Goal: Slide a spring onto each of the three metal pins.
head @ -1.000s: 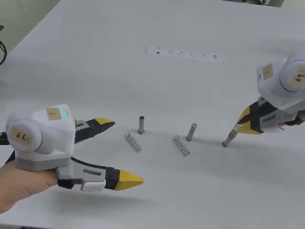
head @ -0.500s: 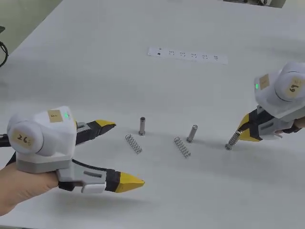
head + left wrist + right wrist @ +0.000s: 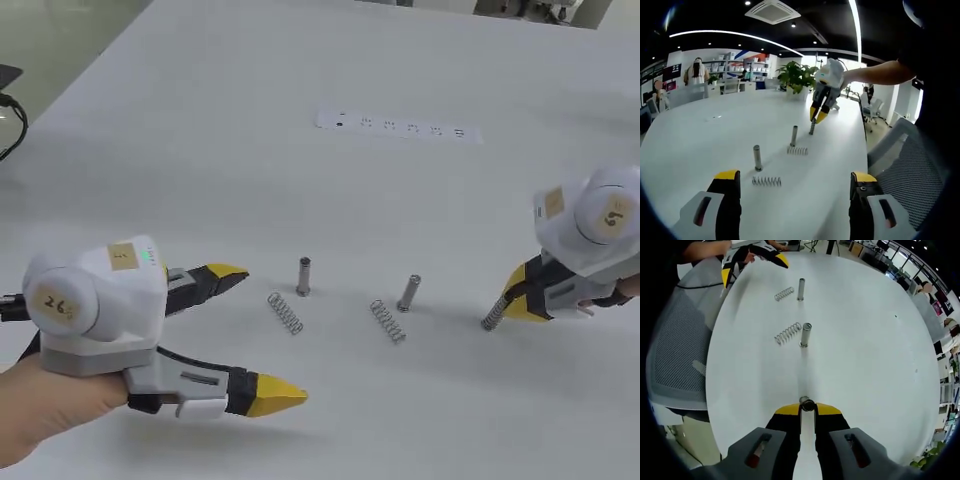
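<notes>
Left pin (image 3: 304,276): standing on end on the white table (image 3: 200,150), long axis vertical and nothing on it.
Left spring (image 3: 285,313): flat on the table just beside the left pin, at its 7 o'clock. In the head view its long axis runs from 11 to 5 o'clock.
Middle pin (image 3: 409,292): on end too and bare, at 3 o'clock of the left pin. In the head view its top leans a touch toward 1 o'clock.
Middle spring (image 3: 388,321): lying flat at 7 o'clock of the middle pin, close by, on the same 11-to-5 line as the left spring.
Third spring (image 3: 494,313): threaded on the right pin (image 3: 807,403), its coils wrapped along the shaft. Its axis follows the pin, which leans toward 1 o'clock in the head view, at 3 o'clock of the middle pin.
Right gripper (image 3: 517,298): comes in from 3 o'clock with its jaws nearly together, the yellow tips pinching the third spring near the top of the right pin. The pin's head sits between the tips in the right gripper view.
Left gripper (image 3: 250,335): down at 7 o'clock, jaws spread wide and holding nothing. It is clear of the table and points toward 3 o'clock at the row of pins.
Power strip (image 3: 400,127): far off at 12 o'clock, lying flat across the table.
</notes>
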